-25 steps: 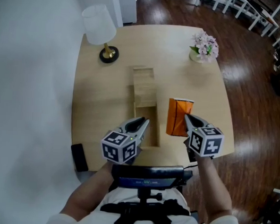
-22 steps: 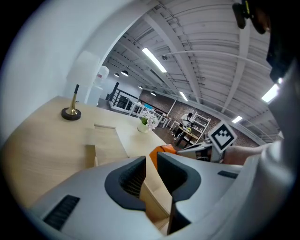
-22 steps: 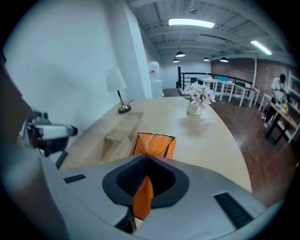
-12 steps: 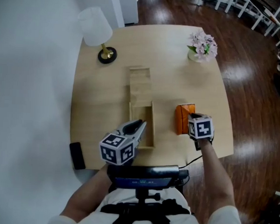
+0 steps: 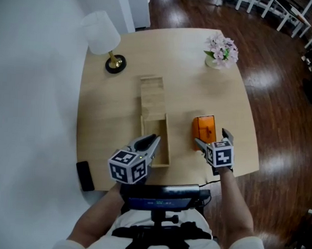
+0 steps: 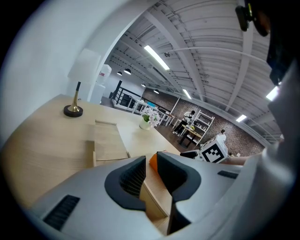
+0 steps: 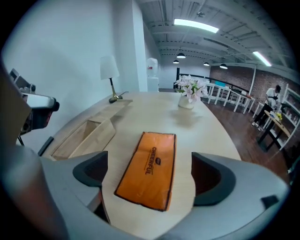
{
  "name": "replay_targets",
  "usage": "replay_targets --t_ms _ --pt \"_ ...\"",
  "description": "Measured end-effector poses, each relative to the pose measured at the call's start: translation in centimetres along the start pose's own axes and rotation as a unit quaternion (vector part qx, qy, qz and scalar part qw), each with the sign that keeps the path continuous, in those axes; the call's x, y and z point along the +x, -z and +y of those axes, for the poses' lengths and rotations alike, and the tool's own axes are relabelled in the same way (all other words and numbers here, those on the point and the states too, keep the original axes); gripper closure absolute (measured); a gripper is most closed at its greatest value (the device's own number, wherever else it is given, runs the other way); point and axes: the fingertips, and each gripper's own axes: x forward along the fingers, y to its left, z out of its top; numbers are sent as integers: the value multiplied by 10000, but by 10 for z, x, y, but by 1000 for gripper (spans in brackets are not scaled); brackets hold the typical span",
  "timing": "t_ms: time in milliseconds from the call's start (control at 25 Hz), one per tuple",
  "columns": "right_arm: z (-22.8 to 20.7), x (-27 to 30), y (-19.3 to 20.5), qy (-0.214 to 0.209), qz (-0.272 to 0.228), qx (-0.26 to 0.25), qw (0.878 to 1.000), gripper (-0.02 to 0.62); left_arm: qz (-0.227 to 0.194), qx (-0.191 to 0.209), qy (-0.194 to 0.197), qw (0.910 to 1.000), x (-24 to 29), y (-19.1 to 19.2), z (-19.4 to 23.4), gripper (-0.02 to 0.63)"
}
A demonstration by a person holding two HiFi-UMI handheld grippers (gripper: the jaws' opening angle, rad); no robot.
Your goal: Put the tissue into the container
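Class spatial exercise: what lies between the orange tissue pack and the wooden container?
Bare tabletop alone, between tissue pack and container; the head view shows it.

We see the jaws of the right hand-held gripper (image 7: pixel 150 163) standing wide apart, having just been opening. The orange tissue pack (image 7: pixel 147 171) lies flat on the worktop (image 7: pixel 208 126) between them, clear of both pads. At the middle left of the frame sits the open wooden container (image 7: pixel 82 136). A lamp (image 7: pixel 109 75) stands upper left, and a vase of flowers (image 7: pixel 188 91) upper centre.
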Motion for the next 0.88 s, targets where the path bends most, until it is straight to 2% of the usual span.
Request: replay_targets --t_ms 160,600,640,680,880 --pt "4 12 26 -14 291 101 9995 32 45 38 34 10000 0 1 1 532" --pt "9 41 32 -21 619 143 9980 35 89 46 -132 9999 -7 5 21 532" --pt "6 40 32 93 662 155 9976 57 86 35 -148 9998 -9 5 23 532" --pt "2 39 31 214 679 165 9973 145 83 24 -163 9998 -10 5 25 532" --pt "-1 33 23 384 589 345 9969 207 70 -29 -222 9997 -18 8 35 532"
